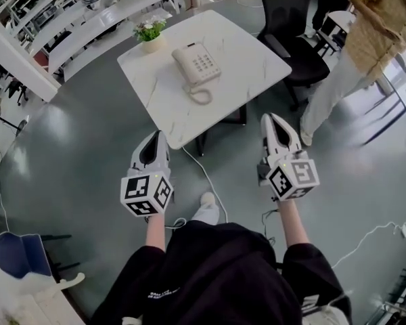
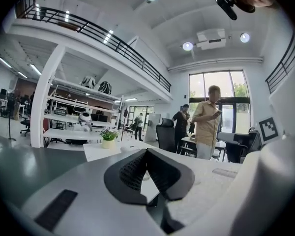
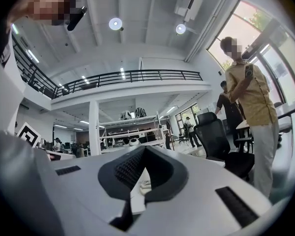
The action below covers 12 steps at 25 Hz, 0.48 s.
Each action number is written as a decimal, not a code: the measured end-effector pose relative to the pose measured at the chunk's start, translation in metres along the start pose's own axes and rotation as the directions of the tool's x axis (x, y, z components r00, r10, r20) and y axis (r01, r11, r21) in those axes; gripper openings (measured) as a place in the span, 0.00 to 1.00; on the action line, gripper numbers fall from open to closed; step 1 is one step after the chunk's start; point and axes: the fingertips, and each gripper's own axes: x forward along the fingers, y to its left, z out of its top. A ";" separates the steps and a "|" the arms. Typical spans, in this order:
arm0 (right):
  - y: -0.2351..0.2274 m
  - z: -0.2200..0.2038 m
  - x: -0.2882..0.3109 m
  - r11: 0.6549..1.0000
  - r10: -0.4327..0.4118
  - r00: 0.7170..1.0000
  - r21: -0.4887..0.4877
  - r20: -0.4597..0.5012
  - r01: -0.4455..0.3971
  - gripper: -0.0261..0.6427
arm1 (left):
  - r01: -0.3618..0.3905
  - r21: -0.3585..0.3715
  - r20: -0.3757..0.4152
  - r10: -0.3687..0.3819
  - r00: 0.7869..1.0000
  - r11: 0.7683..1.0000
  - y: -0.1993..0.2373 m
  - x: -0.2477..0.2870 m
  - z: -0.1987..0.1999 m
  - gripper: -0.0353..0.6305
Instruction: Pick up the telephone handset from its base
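Pot holding plant, handset on telephone base, white table

A: Clothing on the wearer?
B: Black sweatshirt with small white print; white shoe.
A: Hardware?
B: Left gripper and right gripper have white shells and black ribbed fingers. Each carries a black-and-white marker cube.

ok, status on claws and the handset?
Left claw and right claw both shut, empty, short of the table. Handset on its base. Coiled cord lies in front; potted plant off to the side.
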 end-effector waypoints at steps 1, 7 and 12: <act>-0.001 -0.001 0.011 1.000 -0.001 1.000 0.000 -0.004 0.001 0.02 | 0.006 -0.003 -0.006 -0.006 1.000 1.000 0.004 0.011 0.001 0.05; -0.008 -0.007 0.065 1.000 -0.010 1.000 -0.014 -0.013 0.010 0.02 | 0.038 -0.013 -0.026 -0.039 0.999 0.999 0.022 0.066 0.004 0.05; -0.015 -0.014 0.089 1.000 -0.027 1.000 -0.012 -0.014 0.027 0.02 | 0.049 -0.029 -0.044 -0.050 0.998 0.998 0.034 0.093 0.001 0.05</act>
